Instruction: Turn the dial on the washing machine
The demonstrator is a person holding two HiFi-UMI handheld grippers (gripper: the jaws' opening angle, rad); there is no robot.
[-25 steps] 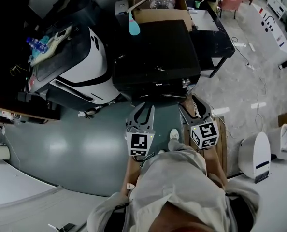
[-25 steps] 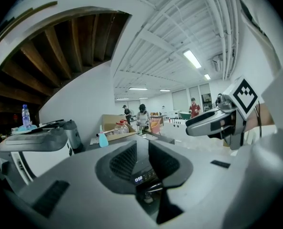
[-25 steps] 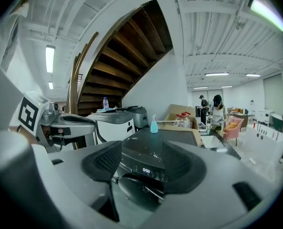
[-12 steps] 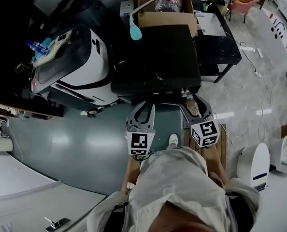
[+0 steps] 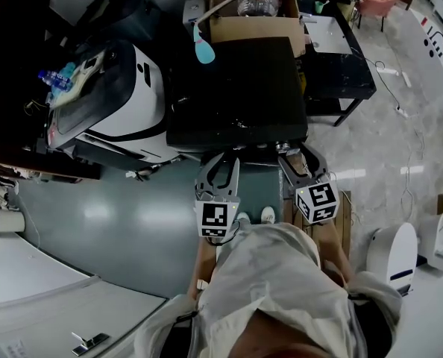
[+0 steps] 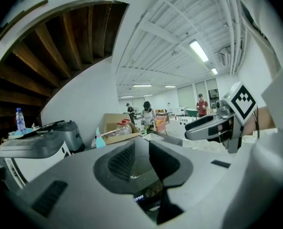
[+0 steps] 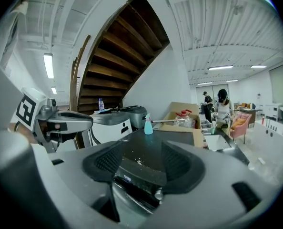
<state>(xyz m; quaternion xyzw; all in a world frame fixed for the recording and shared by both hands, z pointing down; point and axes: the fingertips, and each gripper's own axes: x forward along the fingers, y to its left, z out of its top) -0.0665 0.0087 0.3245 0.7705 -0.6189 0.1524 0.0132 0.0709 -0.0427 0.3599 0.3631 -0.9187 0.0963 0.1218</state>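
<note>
The black washing machine point(image 5: 240, 88) stands just ahead of me, its flat top dark and dusty. A small silver dial point(image 7: 158, 193) sits on its front panel, low between my right gripper's jaws. My left gripper point(image 5: 220, 171) hovers open before the panel's left part and holds nothing. In the left gripper view its fingers point(image 6: 122, 159) frame the machine's top point(image 6: 140, 171). My right gripper point(image 5: 302, 159) is open and empty too, by the front right corner, a short way from the dial. Each gripper shows in the other's view: the right gripper point(image 6: 213, 125) and the left gripper point(image 7: 60, 120).
A white and black machine point(image 5: 124, 95) with bottles on it stands left of the washer. Behind the washer are a teal spray bottle point(image 5: 204, 47) and a cardboard box point(image 5: 255, 21). A black table point(image 5: 337, 58) is at the right. People stand far off.
The head view has shifted a little, so the washer sits slightly higher in frame. Both grippers stay open in front of the panel, hardly moved.
</note>
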